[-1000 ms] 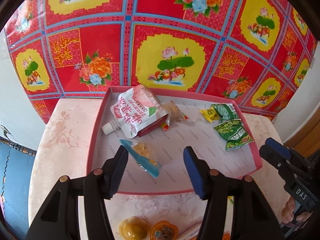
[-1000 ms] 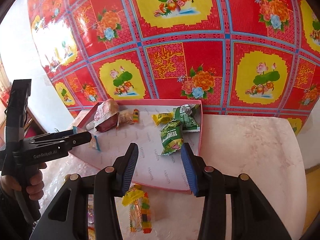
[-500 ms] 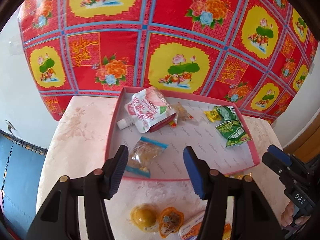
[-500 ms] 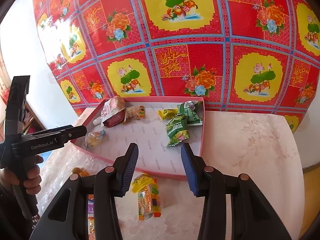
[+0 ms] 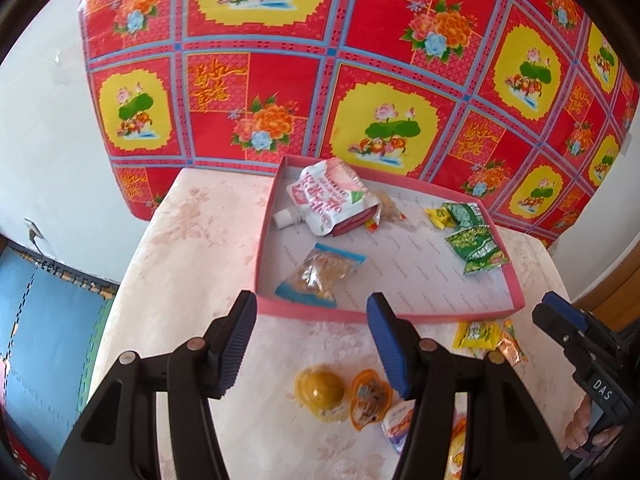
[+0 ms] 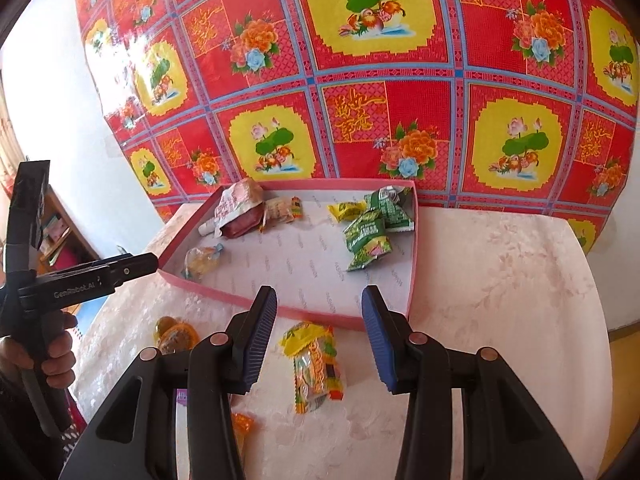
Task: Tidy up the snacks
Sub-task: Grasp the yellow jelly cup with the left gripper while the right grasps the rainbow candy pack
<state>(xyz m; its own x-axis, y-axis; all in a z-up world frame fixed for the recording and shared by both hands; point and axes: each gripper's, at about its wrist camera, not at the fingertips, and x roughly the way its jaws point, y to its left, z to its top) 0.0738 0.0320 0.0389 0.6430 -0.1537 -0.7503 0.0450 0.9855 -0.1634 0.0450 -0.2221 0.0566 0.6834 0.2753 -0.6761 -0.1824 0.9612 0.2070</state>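
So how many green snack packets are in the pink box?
3 green packets, overlapping in a heap at the pink box's right side: one toward the back, one in the middle, one frontmost. Another may be hidden beneath.

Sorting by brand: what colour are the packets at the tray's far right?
Green packets, clearest in the right wrist view.

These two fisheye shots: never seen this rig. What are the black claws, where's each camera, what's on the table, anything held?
No robot arm: a person holds a handheld gripper in each hand, with a camera on each looking along its fingers. One view shows the left gripper, the other the right gripper. Both are open and empty. On the table sits a pink tray holding a white spouted pouch, green packets and a clear bag. Jelly cups and a yellow candy pack lie outside it.
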